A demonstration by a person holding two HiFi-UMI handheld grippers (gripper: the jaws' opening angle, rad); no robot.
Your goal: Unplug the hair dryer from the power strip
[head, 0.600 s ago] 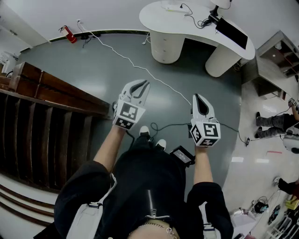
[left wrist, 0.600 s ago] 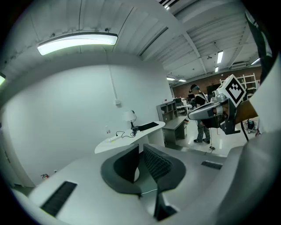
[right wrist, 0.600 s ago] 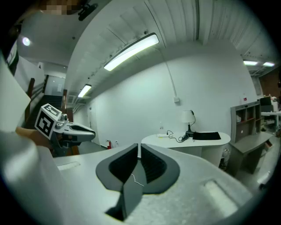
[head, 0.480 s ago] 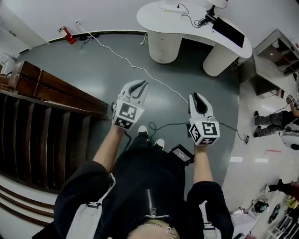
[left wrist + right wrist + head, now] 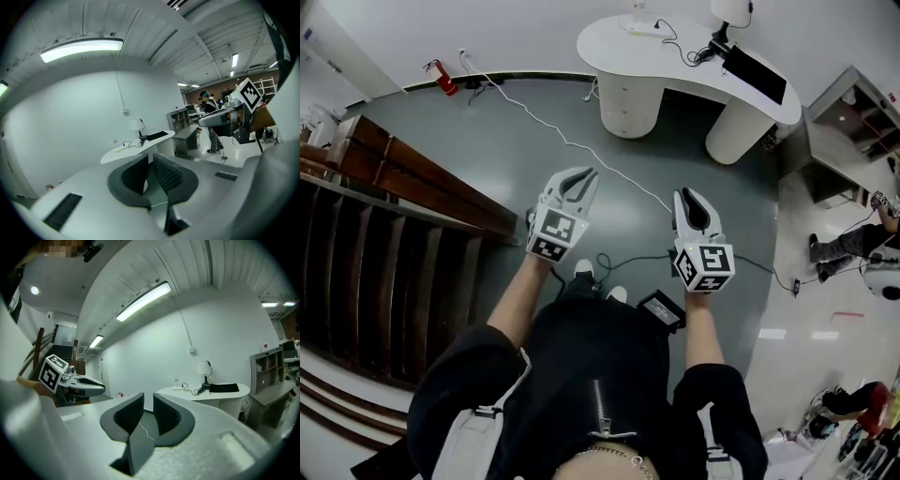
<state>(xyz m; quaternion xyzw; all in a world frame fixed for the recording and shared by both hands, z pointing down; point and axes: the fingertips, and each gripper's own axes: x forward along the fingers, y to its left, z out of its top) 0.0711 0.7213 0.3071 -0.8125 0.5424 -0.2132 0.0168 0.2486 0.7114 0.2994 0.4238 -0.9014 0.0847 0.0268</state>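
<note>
A white curved desk (image 5: 675, 58) stands across the grey floor ahead of me. A white power strip (image 5: 642, 28) lies on it, with black cords (image 5: 705, 47) running to a dark thing by the lamp (image 5: 731, 11). I cannot make out a hair dryer at this distance. My left gripper (image 5: 584, 173) and right gripper (image 5: 687, 193) are held side by side at waist height, far from the desk and pointing toward it. The left gripper view (image 5: 150, 157) and the right gripper view (image 5: 148, 397) each show the pads close together with nothing between them.
A white cable (image 5: 572, 145) crosses the floor from the wall to near my feet. A black cable (image 5: 628, 255) and a black box (image 5: 661, 309) lie by my shoes. Wooden steps (image 5: 403, 183) run along the left. A grey shelf (image 5: 853, 131) and a person (image 5: 844, 246) are at the right.
Both grippers keep their pose side by side. The view has shifted slightly, so more of the desk top shows, and the right gripper sits a little further left.
</note>
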